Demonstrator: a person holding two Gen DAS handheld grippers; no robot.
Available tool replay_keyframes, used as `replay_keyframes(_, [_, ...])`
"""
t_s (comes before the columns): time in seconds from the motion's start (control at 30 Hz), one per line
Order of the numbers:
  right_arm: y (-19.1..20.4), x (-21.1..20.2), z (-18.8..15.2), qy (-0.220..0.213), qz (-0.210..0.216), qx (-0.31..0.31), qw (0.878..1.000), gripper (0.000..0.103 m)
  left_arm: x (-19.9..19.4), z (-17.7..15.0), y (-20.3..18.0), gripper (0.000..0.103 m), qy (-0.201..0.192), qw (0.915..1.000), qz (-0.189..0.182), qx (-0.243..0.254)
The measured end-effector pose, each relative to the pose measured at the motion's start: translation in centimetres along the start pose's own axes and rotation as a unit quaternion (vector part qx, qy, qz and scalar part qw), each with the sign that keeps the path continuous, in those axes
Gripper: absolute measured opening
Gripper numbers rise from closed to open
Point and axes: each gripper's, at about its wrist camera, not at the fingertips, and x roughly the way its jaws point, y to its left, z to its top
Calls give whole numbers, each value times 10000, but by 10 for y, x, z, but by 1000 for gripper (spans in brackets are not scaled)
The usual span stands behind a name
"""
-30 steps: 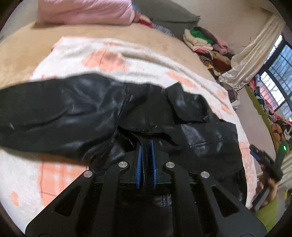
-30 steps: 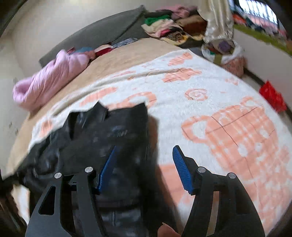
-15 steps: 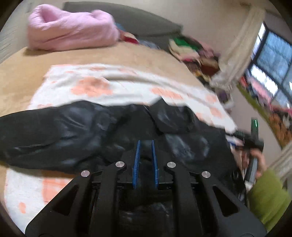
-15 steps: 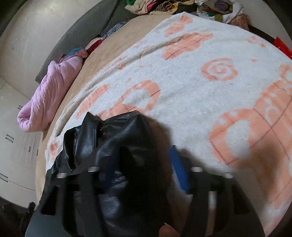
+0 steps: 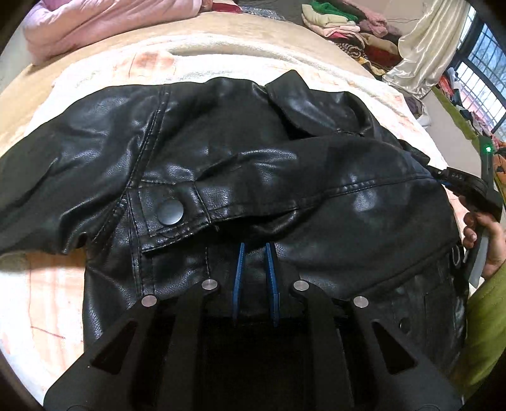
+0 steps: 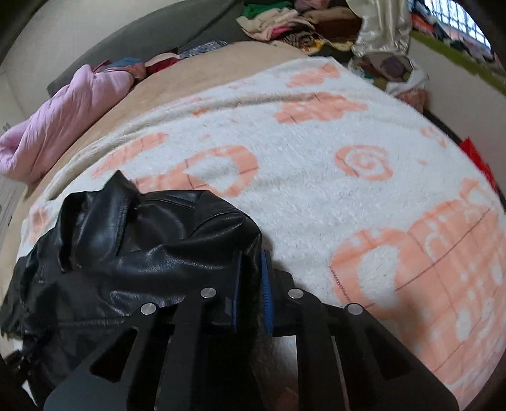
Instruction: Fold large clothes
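- Two risks: left gripper is pinching the black leather jacket lying on the bed's blanket, jaws easing apart, so slick hem may be slipping
- Right gripper is clamping the jacket's edge thinly; lifting may be dropping it

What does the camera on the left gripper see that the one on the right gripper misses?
Only the left wrist view shows the sleeve cuff with its snap button, folded across the jacket, and the right gripper from outside, held in a hand.

Only the right wrist view shows the wide bare stretch of patterned blanket and a red item off the bed.

Both show the black leather jacket, the pink quilt and the clothes pile; each gripper is pinching jacket leather.
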Motion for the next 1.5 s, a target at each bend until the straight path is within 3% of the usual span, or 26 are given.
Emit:
replay_keyframes(0.03, [2,-6,1,-48,-15,-54,10000,15,0,1,1,8,-2,10000,-45,-18])
replay_keyframes(0.17, [12,-51,-6,-544,242,-366,9976,38,-5,0,-1,12,-59,9999,-136,-33])
replay_keyframes(0.3, [36,-80,-25,-663,510,-922,9922,38,-16,-3,-8,22,-216,9996,-157,89])
replay_keyframes(0.37, [48,-89,-38,-679,618,-1211,9884,39,-25,-4,-13,31,-355,9991,-150,174])
replay_keyframes(0.43, [62,-93,-52,-624,699,-1484,9845,41,-34,-5,-22,47,-529,9979,-127,357])
replay_keyframes(0.47, [69,-93,-57,-612,718,-1558,9833,45,-36,-6,-26,49,-546,9975,-89,445])
replay_keyframes(0.57, [82,-90,-71,-466,792,-1702,9811,49,-34,-8,-30,50,-481,9976,-124,485])
replay_keyframes(0.7, [86,-79,-87,-213,532,-1848,9811,50,-22,-12,-31,53,-249,9988,67,413])
replay_keyframes(0.77, [83,-71,-95,8,441,-1859,9816,61,-20,-14,-26,53,-188,9991,96,354])
replay_keyframes(0.83, [76,-64,-102,177,310,-1815,9827,63,-17,-15,-23,53,-198,9990,158,362])
replay_keyframes(0.97, [64,-49,-108,341,488,-1533,9864,63,-5,-17,-14,52,-82,9995,20,302])
replay_keyframes(1.2, [60,-50,-113,176,569,-1510,9867,63,-3,-18,-11,52,-130,9994,-22,331])
replay_keyframes(1.3, [59,-62,-114,55,594,-1484,9871,63,-8,-18,-16,58,-198,9990,-2,407])
replay_keyframes(1.5, [60,-83,-123,-135,640,-1501,9865,79,-26,-21,-26,67,-449,9975,9,546])
